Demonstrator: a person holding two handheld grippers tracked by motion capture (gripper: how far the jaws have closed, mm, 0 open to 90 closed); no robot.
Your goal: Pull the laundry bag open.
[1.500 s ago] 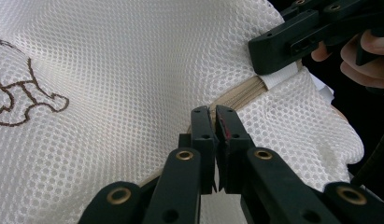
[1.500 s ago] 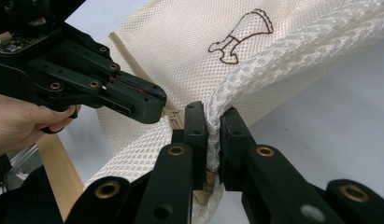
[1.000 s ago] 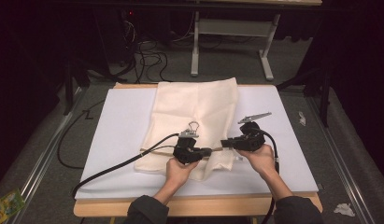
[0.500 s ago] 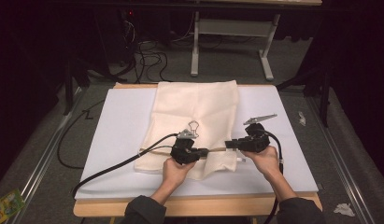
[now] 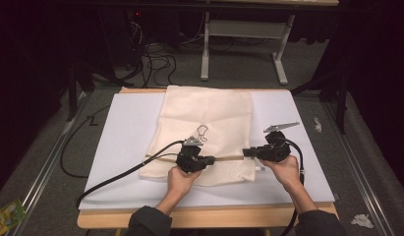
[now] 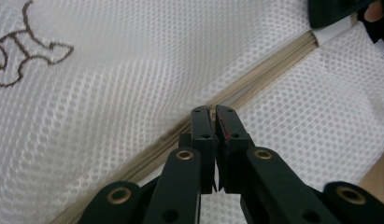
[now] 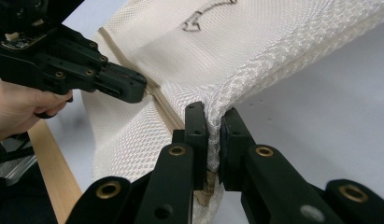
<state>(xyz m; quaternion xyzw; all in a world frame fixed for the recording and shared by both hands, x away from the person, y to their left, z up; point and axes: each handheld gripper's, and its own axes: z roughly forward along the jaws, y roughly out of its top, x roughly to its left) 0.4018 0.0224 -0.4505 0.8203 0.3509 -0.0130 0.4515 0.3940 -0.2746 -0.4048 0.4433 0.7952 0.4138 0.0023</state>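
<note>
Tension builds: our right gripper (image 5: 248, 153), clamped on the mesh bag (image 5: 209, 123) edge, has drifted outward. Our left gripper (image 5: 211, 159) stays pinched on the zipper (image 6: 255, 74), so we judge it is being pulled along.

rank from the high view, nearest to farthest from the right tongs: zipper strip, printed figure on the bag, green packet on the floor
1. zipper strip, just left of the right tongs, at the bag's near end.
2. printed figure, up-left on the mesh bag.
3. green packet, on the floor, bottom left.
</note>
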